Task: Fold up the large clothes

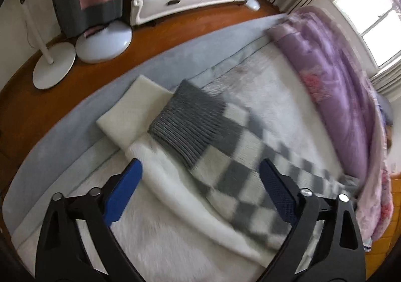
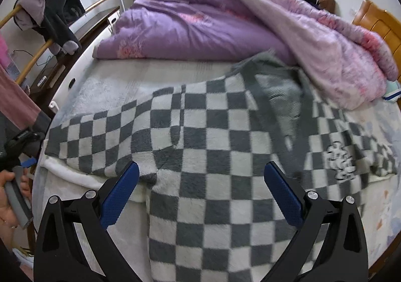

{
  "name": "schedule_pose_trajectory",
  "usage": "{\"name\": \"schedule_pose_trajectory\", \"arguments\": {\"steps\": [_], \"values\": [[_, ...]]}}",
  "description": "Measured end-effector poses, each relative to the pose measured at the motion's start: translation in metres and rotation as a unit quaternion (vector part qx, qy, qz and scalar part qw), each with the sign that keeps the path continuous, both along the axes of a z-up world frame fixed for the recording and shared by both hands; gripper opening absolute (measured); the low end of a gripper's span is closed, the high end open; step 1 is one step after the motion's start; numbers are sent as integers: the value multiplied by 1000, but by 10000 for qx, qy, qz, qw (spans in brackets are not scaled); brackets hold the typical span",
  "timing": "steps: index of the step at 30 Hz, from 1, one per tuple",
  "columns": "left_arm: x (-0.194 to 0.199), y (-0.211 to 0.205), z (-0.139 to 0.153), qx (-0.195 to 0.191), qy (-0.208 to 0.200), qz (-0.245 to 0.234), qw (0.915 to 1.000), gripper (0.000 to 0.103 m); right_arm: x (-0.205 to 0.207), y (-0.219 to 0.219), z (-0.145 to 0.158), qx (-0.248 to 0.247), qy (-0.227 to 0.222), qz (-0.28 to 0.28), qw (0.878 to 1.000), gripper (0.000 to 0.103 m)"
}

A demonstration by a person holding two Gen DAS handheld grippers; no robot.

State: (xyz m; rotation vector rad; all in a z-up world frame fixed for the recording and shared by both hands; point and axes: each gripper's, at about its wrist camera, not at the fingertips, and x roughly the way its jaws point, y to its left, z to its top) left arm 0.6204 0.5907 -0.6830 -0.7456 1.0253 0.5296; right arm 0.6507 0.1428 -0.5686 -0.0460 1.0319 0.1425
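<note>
A grey-and-white checkered sweater (image 2: 200, 136) lies spread on the bed, its sleeve running down toward the camera in the right wrist view. Its grey ribbed hem (image 1: 186, 124) and white fleecy lining (image 1: 170, 181) show in the left wrist view. My left gripper (image 1: 200, 169) hovers above the hem end with its blue fingers (image 1: 125, 191) wide apart and nothing between them. My right gripper (image 2: 201, 169) hangs over the sleeve, also open and empty. A folded cream cloth (image 1: 132, 109) lies beside the hem.
A purple quilt (image 2: 190, 24) is heaped along the far side of the bed (image 1: 62, 131). A clothes rack (image 2: 50, 6) with dark garments stands to the left. A white cabinet (image 1: 190, 4) and round white stand bases (image 1: 102, 41) sit on the wooden floor. A hand (image 2: 10, 194) shows at the left edge.
</note>
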Motion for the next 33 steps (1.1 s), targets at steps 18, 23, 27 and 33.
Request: {"name": "schedule_pose_trajectory", "arguments": {"steps": [18,23,27,33], "values": [[6,11,-15,492,-310,49,9983,11,59,-5,-111,906,673,80,9936,77],[7,-11,26,825,-372,-71,9959,11,71,7,-138,1424,1070,332,9834,36],[13,-30,44,1105,-206,-194,9935,12,78,18,-161,1518,1330,561,9778,30],[7,-18,12,642,44,112,9979,13,83,16,-164,1584,1514,683,9733,28]]}}
